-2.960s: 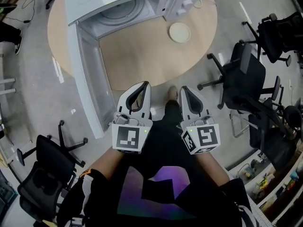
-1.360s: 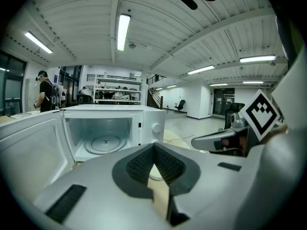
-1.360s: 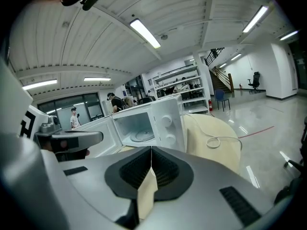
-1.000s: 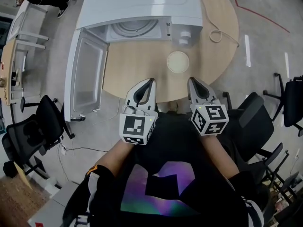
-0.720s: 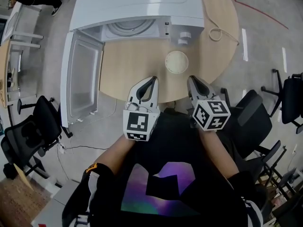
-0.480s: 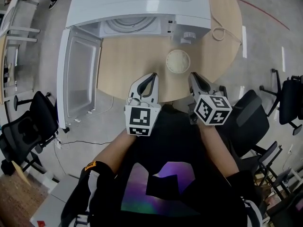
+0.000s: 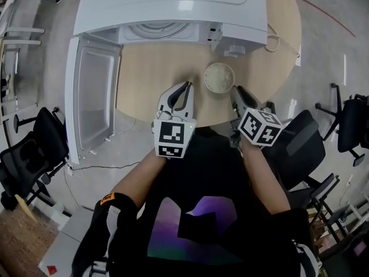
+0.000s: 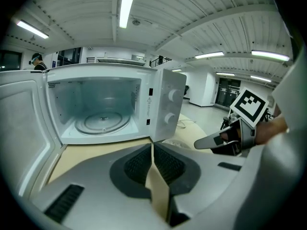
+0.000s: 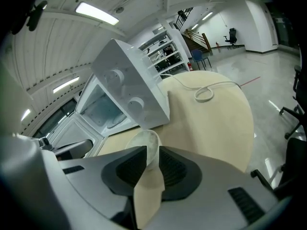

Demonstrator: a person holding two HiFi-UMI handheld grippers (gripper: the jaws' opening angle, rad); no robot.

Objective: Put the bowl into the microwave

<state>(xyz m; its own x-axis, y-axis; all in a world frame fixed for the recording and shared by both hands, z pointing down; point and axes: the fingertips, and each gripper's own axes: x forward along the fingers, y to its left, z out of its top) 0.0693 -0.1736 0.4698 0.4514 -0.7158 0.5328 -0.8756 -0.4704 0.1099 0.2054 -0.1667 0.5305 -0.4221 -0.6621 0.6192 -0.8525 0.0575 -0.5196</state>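
1. My step now is to grab the bowl [image 7: 219, 77]. It sits on the table [image 7: 153, 79], in the upper middle of the head view. It is just in front of the microwave [image 7: 173, 4], whose door [image 7: 92, 91] hangs open at the upper left.
2. My right claw [image 7: 237, 91] is open only a thin slit. The bowl's near edge shows in that slit, but I don't think I have hold of it yet.
3. To do it well, I should slide the bowl's wall deeper between the jaws. Then I should squeeze softly so it doesn't tip.
4. My left claw [image 7: 183, 89] is pinched together with nothing in it. It points at the open microwave.
5. Both my arms reach forward from the bottom of the frame, side by side.
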